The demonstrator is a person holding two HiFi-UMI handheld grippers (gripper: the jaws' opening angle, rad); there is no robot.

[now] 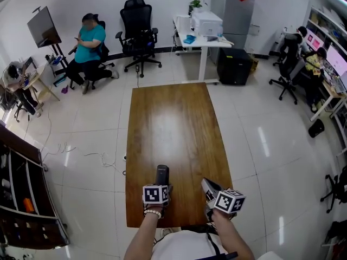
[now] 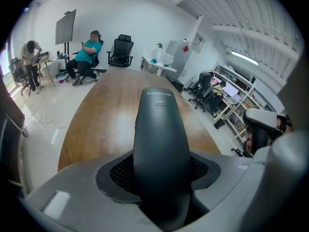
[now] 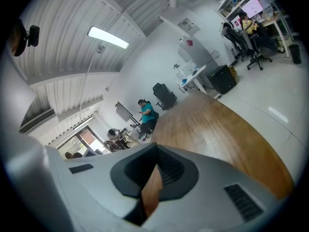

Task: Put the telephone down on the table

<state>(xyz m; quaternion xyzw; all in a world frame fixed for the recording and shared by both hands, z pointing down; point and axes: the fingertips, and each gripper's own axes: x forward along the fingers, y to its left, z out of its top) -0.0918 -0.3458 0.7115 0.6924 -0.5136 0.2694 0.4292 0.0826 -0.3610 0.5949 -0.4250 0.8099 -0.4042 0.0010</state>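
A dark grey telephone handset [image 1: 162, 174] sticks forward out of my left gripper [image 1: 161, 185], which is shut on it, over the near end of the brown wooden table [image 1: 168, 118]. In the left gripper view the handset [image 2: 161, 124] fills the middle, clamped between the grey jaws, with the table [image 2: 104, 112] stretching away beneath it. My right gripper [image 1: 209, 188] hovers over the table's near right corner, close beside the left one. Its jaws [image 3: 153, 170] are together and hold nothing; only a thin sliver of table shows between them.
A seated person in a teal shirt [image 1: 88, 45] and a black office chair [image 1: 138, 34] are beyond the table's far end. A white desk with a printer [image 1: 205, 23] and a black cabinet [image 1: 234, 65] stand at the back right. Dark shelving [image 1: 21, 199] lines the left.
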